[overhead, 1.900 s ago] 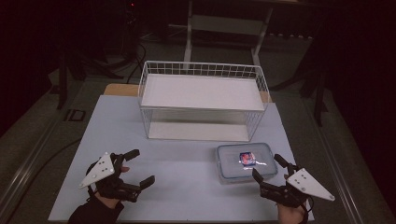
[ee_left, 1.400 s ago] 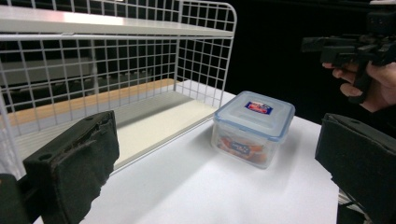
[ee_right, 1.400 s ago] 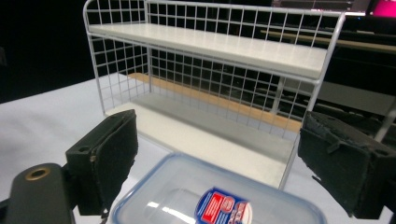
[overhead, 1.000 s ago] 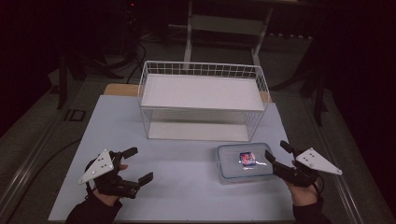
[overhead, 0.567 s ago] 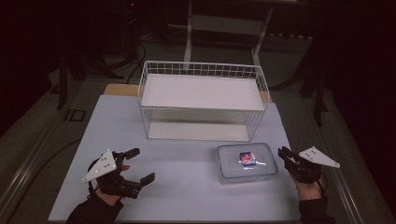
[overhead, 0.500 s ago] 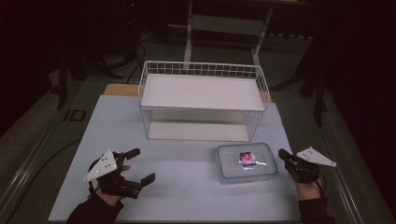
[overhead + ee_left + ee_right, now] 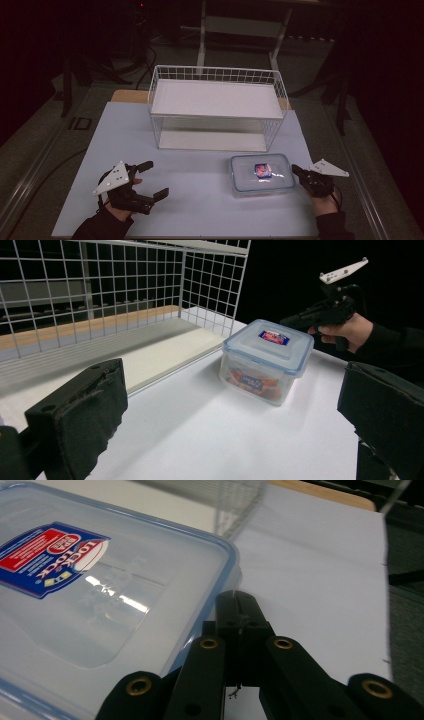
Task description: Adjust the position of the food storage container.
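Observation:
A clear lidded plastic container (image 7: 261, 181) with a red-and-blue label stands on the white table sheet, in front of the wire basket. My right gripper (image 7: 295, 169) lies low at the container's right side, tips pointing at its rim. In the right gripper view the container's lid (image 7: 100, 595) is close on the left. The right gripper (image 7: 239, 604) has just been closing and is now shut, with nothing seen between its jaws. My left gripper (image 7: 156, 177) rests open at the front left, far from the container (image 7: 265, 360). The right gripper (image 7: 296, 320) also appears in the left gripper view.
A white wire basket (image 7: 215, 75) with a flat white floor stands at the back middle of the table (image 7: 200, 200). Its mesh wall (image 7: 100, 290) rises close on the left in the left gripper view. The table's right edge runs just beyond my right hand.
My right gripper has sunk toward the table beside the container's right edge and its jaws have closed. The left gripper has stayed put and open.

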Action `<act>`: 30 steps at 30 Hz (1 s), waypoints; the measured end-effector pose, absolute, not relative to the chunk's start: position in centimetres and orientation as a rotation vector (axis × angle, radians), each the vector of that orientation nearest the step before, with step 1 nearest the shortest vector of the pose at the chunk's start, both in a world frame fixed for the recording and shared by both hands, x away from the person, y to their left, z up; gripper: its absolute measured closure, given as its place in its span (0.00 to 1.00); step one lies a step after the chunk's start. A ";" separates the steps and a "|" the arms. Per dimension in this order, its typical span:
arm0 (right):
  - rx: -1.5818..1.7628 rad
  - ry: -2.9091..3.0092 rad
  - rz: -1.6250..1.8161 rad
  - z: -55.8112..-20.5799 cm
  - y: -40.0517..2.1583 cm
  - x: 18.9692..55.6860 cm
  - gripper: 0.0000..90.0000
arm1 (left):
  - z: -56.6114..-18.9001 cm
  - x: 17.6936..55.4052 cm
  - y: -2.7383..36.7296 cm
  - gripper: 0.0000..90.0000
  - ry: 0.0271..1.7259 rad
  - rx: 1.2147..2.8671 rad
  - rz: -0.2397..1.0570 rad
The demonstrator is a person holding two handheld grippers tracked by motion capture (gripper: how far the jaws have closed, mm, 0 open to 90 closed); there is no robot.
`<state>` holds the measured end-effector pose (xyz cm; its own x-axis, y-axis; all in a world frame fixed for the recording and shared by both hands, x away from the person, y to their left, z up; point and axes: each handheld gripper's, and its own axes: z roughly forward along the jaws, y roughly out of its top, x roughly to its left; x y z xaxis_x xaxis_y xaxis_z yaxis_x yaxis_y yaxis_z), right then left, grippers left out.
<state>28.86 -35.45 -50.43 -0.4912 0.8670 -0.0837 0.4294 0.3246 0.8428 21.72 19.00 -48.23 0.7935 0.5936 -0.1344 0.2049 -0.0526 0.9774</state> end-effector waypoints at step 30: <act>0.946 2.272 1.230 -49.8 -26.6 28.4 1.00 | -48.5 21.7 18.2 0.00 0.632 1.644 0.322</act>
